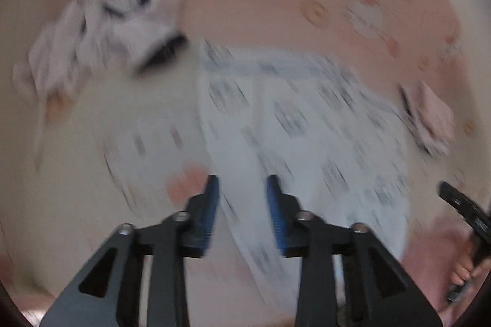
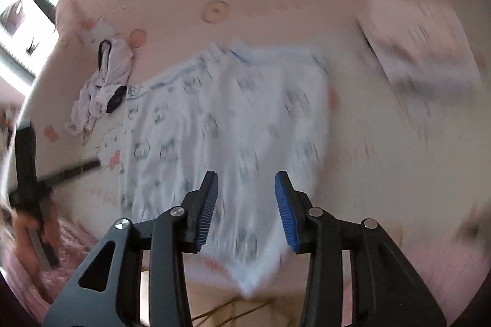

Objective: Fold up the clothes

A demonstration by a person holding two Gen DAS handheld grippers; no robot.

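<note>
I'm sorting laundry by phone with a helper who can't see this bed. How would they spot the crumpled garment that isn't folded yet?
On the pink cartoon-print bedsheet, find the large pale-blue printed garment spread flat mid-bed. At its far left corner lies the crumpled white garment, the only one with black trim.

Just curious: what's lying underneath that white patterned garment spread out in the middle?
The white garment lies on a pink cartoon-print bedsheet. Whatever part of the sheet sits beneath it is covered.

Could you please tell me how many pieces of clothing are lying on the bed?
3: a white printed garment spread in the middle, a crumpled white top with dark trim to its left, and a folded pink piece to its right. Blur may hide others.
</note>
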